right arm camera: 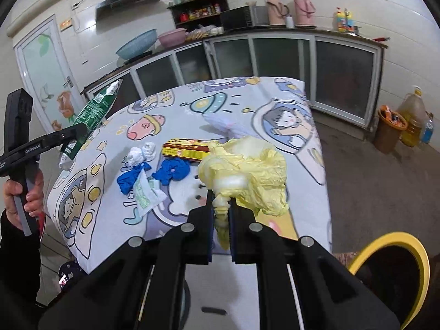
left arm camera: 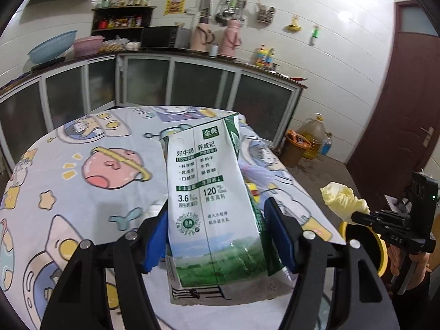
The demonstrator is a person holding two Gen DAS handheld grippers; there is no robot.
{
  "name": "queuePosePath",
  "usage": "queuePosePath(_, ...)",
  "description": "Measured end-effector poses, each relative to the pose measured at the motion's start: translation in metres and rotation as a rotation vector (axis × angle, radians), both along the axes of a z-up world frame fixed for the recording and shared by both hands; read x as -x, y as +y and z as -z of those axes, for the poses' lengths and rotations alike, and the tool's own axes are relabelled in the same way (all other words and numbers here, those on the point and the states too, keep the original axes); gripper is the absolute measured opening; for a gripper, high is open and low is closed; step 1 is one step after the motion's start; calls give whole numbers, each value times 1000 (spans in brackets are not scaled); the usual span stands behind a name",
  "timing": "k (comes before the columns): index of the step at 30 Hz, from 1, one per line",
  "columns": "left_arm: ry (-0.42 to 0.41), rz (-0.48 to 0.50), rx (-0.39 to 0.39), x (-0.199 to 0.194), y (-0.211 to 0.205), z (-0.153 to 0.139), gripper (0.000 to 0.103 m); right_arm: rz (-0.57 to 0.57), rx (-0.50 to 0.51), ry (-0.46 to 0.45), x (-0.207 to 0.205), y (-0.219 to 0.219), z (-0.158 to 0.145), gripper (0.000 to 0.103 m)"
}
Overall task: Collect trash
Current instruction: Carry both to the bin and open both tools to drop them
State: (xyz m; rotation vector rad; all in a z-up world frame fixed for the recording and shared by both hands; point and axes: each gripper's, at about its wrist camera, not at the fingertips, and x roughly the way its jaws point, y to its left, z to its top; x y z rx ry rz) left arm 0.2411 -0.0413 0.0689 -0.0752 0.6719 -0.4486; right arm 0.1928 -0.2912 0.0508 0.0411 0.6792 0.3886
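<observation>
Above the near edge of the table (right arm camera: 275, 93), the left gripper (left arm camera: 217, 220) clamps a light, crushable milk carton (left arm camera: 211, 192) across its lower body; the right gripper (right arm camera: 221, 211) pinches a soft yellow wrapper (right arm camera: 247, 170) by its twisted tail.

Box (right arm camera: 184, 150) behind gloves (right arm camera: 154, 174) on table (right arm camera: 288, 104); bin (right arm camera: 390, 128) right, prob. on floor.
</observation>
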Motion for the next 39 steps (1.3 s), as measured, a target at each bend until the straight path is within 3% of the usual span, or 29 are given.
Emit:
queuePosePath(9, -19, 166, -3, 11, -81, -3, 63, 162, -16, -17, 32, -72, 4, 9)
queuePosePath(23, 16, 486, -29, 31, -256, 23, 63, 417, -11, -10, 87, -180, 22, 9)
queuePosePath(39, 75, 671, -109, 69, -375, 73, 63, 543, -65, 84, 112, -238, 75, 9)
